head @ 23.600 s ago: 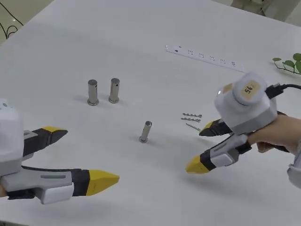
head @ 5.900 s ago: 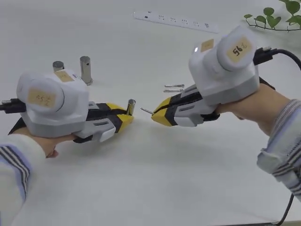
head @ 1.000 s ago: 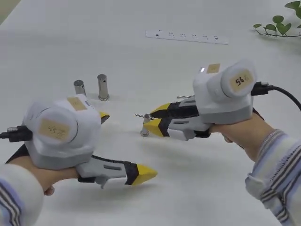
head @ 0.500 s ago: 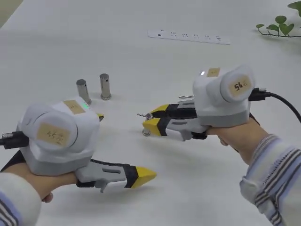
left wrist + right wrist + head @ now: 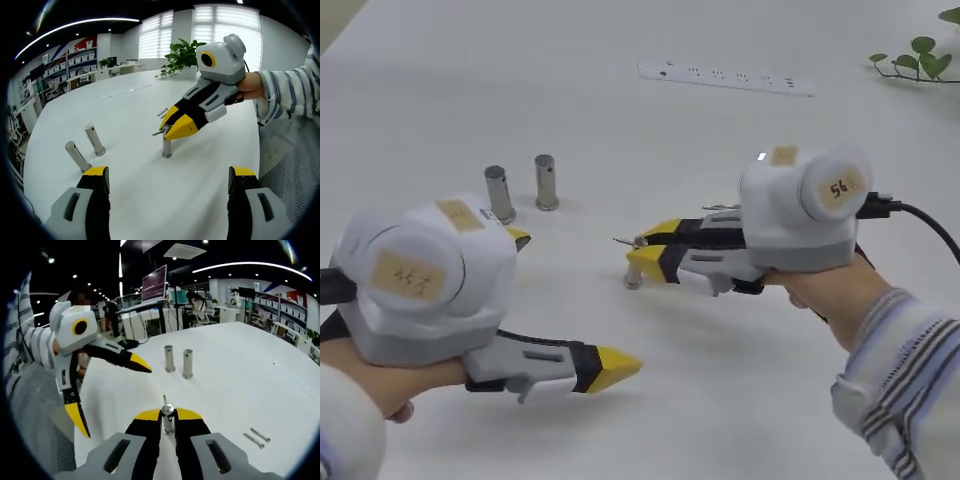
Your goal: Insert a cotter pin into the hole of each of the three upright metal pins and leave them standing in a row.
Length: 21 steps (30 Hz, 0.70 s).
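Right tool [image 5: 168, 416] clamps a cotter pin [image 5: 158, 132] at one metal pin [image 5: 166, 148]; left tool [image 5: 168, 174] gapes wide

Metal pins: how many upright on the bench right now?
3. Left metal pin and its neighbour stand side by side farther back; third pin stands at the right gripper tips, a cotter pin jutting from its top. None seem hidden.

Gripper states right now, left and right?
Left gripper: open, empty.
Right gripper: shut on the cotter pin, at the near metal pin top.
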Each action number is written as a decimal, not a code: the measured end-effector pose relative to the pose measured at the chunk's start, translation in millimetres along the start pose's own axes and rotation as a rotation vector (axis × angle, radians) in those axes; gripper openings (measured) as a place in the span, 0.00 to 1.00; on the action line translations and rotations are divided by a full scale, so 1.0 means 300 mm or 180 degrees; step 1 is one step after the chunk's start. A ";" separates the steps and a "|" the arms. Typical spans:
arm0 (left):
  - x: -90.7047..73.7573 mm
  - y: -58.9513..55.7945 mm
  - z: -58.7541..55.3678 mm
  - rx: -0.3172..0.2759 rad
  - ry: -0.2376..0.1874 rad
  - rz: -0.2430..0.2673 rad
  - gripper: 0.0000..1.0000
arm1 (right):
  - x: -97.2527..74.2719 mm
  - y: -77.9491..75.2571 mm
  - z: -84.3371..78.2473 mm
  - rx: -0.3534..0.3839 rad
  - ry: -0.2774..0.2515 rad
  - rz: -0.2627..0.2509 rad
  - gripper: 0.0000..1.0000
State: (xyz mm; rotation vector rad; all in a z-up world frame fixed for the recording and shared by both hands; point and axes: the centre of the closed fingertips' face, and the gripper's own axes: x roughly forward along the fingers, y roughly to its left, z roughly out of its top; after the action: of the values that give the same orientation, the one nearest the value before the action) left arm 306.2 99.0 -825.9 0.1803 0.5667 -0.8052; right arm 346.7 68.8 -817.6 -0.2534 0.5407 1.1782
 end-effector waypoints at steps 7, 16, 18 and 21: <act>-0.006 0.013 -0.010 -0.0009 0.0029 0.0021 0.99 | 0.005 -0.001 0.012 -0.0230 -0.0005 0.0149 0.11; -0.015 0.023 -0.019 0.0046 0.0082 0.0050 0.97 | 0.032 0.009 0.037 -0.0562 -0.0037 0.0477 0.10; -0.016 0.025 -0.014 0.0027 0.0064 0.0058 0.97 | 0.040 0.003 0.034 -0.0575 -0.0019 0.0498 0.10; -0.020 0.031 -0.007 0.0041 0.0054 0.0089 0.97 | 0.043 -0.002 0.032 -0.0604 -0.0002 0.0521 0.10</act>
State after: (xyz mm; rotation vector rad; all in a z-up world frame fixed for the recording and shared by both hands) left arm 308.9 109.9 -824.8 0.2067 0.5739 -0.7809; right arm 353.5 83.5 -816.3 -0.3764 0.4555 1.3909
